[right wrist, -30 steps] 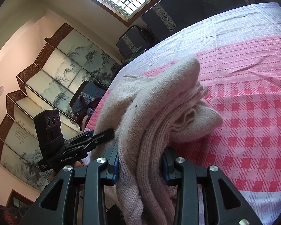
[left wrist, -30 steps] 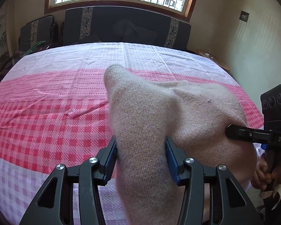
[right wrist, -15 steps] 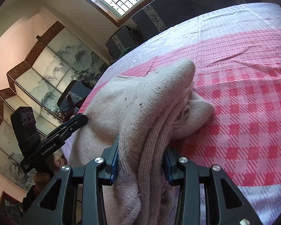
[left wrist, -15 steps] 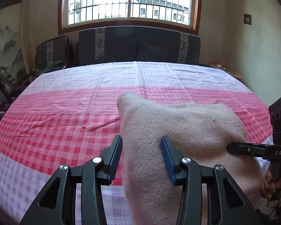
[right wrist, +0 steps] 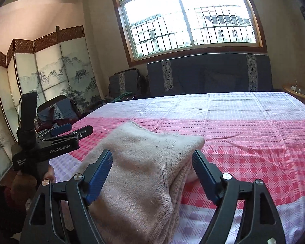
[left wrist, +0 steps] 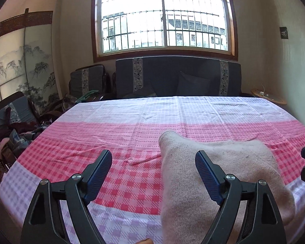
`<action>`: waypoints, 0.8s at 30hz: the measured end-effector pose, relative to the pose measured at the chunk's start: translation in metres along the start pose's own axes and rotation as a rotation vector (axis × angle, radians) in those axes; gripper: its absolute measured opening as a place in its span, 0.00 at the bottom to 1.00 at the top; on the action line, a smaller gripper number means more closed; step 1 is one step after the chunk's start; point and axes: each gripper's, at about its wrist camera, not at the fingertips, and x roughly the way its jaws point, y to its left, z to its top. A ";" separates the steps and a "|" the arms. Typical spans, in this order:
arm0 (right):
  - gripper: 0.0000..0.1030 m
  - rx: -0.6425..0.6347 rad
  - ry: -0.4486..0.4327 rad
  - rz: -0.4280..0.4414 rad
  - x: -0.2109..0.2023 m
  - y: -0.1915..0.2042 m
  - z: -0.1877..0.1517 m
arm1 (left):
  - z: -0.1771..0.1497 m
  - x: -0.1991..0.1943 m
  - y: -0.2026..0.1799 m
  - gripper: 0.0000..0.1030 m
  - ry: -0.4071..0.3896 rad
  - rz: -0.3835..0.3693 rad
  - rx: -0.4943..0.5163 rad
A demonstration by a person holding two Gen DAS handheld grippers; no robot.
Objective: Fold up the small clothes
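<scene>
Beige knit sweater (right wrist: 144,162) lies bunched at bench (left wrist: 132,122) near edge, long axis across; right gripper (right wrist: 152,164) straddles it, left gripper (left wrist: 153,168) beside, both fingers opening, pinching nothing.

We see a barred window (left wrist: 164,18) with a wooden frame in the far wall. Below it stands a dark sofa (left wrist: 178,78) with patterned vertical bands, and a matching armchair (left wrist: 87,81) beside it on the left. We note a folding screen (right wrist: 48,75) painted with mountains and trees along the left wall. A round wooden side table (left wrist: 269,98) occupies the right corner. A pink-and-red checked cloth (left wrist: 132,130) covers the work surface.
</scene>
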 end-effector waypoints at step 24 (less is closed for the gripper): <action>0.80 -0.044 -0.027 0.013 -0.013 0.018 -0.003 | 0.009 -0.032 -0.004 1.00 -0.038 -0.060 -0.035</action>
